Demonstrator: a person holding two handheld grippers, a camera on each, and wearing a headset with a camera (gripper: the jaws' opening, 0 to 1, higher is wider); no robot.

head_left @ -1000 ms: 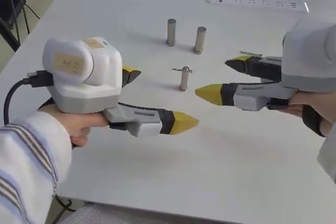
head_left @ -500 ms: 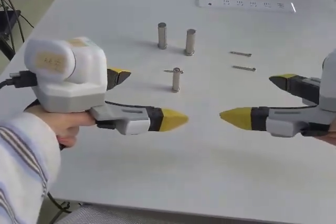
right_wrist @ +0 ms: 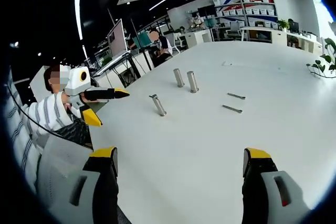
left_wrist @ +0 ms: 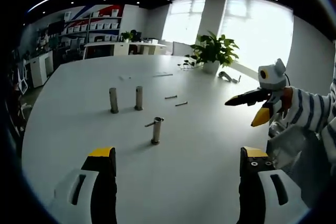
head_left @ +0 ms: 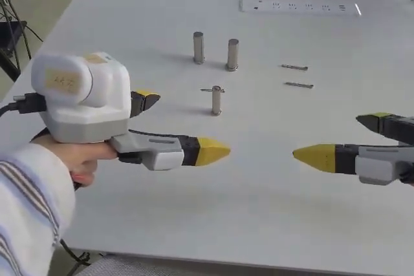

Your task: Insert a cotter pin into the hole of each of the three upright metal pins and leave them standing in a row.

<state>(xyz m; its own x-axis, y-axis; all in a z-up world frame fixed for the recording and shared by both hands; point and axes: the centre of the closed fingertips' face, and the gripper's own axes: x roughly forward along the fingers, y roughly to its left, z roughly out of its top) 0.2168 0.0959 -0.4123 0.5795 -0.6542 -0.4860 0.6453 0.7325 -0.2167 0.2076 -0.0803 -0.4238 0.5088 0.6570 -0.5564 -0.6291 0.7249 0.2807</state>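
The left gripper and right gripper hover level over the table, tips facing each other, jaws spread and empty. Beyond them the cottered pin stands nearest, with two bare pins behind it and loose cotter pins lying to the right.

Could read no text, number or brand anywhere. Noted a pale label on the side of the white housing of the left gripper, its faint print too blurred to make out. Noted a tan label on top of the same housing, equally unreadable. Saw tiny marks along the power strip at the far side of the table, too small to tell. Saw a red and blue wall graphic above the shelves in the left gripper view, with no legible letters.
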